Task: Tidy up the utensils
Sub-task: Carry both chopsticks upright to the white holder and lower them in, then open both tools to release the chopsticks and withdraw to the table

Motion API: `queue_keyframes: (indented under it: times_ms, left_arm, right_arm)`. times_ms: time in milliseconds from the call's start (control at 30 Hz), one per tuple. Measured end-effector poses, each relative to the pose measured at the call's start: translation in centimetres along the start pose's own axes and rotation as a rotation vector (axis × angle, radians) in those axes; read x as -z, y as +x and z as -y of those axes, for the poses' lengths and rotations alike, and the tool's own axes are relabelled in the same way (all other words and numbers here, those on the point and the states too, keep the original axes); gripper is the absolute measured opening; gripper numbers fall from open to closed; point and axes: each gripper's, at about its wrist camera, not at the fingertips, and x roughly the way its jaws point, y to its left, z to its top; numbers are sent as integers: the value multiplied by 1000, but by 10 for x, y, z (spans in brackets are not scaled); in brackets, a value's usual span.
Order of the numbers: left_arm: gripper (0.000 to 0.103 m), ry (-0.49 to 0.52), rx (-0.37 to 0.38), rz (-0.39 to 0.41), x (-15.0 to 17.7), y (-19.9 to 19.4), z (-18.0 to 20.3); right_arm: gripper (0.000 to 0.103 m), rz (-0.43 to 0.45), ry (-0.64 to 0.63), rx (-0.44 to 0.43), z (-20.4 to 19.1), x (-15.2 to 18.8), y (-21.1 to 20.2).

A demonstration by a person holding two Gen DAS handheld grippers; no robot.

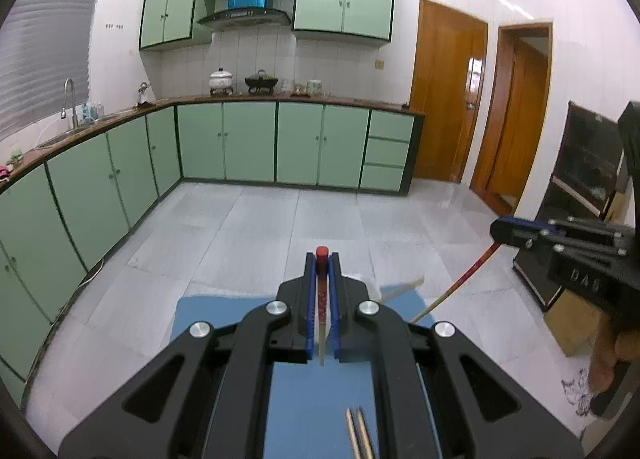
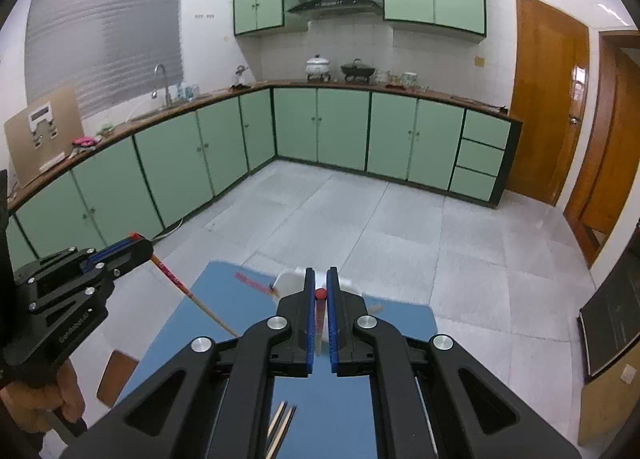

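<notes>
Left hand-held gripper (image 1: 322, 259) clenched on a red-capped chopstick (image 1: 322, 299), held lengthwise between the blue pads, red end at the tips, pale end toward the camera. Right hand-held gripper (image 2: 319, 279) clenched likewise on a second red-capped chopstick (image 2: 319, 313). Both raised above the blue desk (image 1: 320, 399). Two plain wooden chopsticks (image 1: 358, 435) lie side by side on the near part of the desk. A white container (image 2: 290, 283) sits at the far edge, partly hidden behind the right gripper.
</notes>
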Motion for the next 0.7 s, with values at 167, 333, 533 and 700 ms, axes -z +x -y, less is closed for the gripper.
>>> queue_keyframes:
  times_ms: [167, 333, 533, 700]
  left_arm:
    - [5, -3, -9, 48, -26, 30, 8]
    - [5, 2, -25, 75, -32, 67, 12]
    - [5, 8, -38, 53, -20, 115, 9]
    - [5, -14, -37, -2, -4, 150, -1]
  right_arm:
    - [5, 43, 12, 24, 7, -24, 26]
    - [5, 55, 34, 56, 17, -34, 63]
    - [5, 10, 59, 68, 34, -21, 113]
    - [5, -35, 102, 54, 51, -3, 145]
